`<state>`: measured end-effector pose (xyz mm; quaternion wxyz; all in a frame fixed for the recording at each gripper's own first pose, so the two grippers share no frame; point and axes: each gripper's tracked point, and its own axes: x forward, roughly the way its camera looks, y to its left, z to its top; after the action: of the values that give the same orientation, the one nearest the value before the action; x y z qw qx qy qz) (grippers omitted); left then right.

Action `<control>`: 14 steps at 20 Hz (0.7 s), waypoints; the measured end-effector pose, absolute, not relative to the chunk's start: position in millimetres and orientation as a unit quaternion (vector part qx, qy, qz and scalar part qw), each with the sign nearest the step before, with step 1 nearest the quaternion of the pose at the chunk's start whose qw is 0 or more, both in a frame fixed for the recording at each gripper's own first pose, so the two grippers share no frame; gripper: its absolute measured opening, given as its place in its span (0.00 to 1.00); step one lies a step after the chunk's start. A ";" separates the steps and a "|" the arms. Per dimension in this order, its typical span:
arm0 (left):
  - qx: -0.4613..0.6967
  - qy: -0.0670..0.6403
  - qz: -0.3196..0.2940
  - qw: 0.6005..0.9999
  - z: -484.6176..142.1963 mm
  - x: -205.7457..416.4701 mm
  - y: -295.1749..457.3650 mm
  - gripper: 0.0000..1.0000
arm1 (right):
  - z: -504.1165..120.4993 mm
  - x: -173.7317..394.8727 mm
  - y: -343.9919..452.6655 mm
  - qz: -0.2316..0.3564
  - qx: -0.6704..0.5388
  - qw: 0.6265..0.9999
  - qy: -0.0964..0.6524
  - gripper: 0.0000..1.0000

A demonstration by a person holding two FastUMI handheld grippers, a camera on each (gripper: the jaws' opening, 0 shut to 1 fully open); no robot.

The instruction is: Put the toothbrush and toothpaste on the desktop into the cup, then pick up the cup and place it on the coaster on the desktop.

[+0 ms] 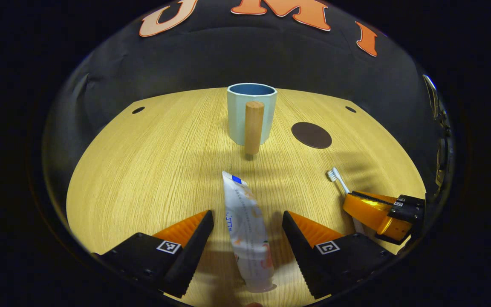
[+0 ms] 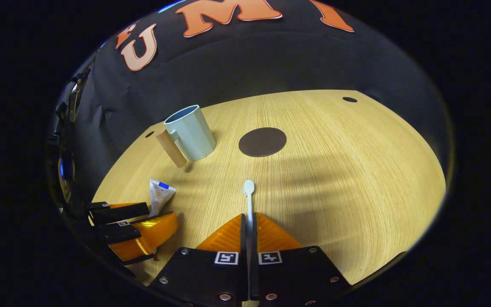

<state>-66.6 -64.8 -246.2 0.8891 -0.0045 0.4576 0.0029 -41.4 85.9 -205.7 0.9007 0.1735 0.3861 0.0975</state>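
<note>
Left tongs [image 1: 247, 221] spread apart astride toothpaste [image 1: 247, 232], flat on tabletop [image 1: 143, 170], 6 o'clock of cup [image 1: 252, 113]. Right tongs [image 2: 249, 221] clamped on toothbrush [image 2: 249, 200], 6 o'clock of coaster [image 2: 262, 141]. Risks: thin handle pivoting; soft tube sagging, snagging rim.

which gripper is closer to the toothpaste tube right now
Left. The left gripper is open with the toothpaste tube lying between its fingers. The right gripper is off to the side, shut on the toothbrush.
</note>
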 end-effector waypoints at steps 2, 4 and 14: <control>-0.001 0.462 0.016 0.887 -249.5 -66.9 -62.1 0.87 | -198.0 -37.2 82.6 0.093 0.171 0.908 0.370 0.02; 0.001 0.463 0.023 0.886 -250.4 -67.2 -60.7 0.68 | -193.1 -33.8 76.3 0.087 0.173 0.912 0.361 0.02; -0.031 0.451 0.010 0.892 -245.2 -70.2 -42.1 0.16 | -178.0 -27.3 63.5 0.073 0.184 0.923 0.331 0.02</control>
<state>-70.2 -42.1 -245.2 0.8920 -0.0306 0.4510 0.0101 -27.3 63.5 -178.0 0.9228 0.1838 0.3307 0.0734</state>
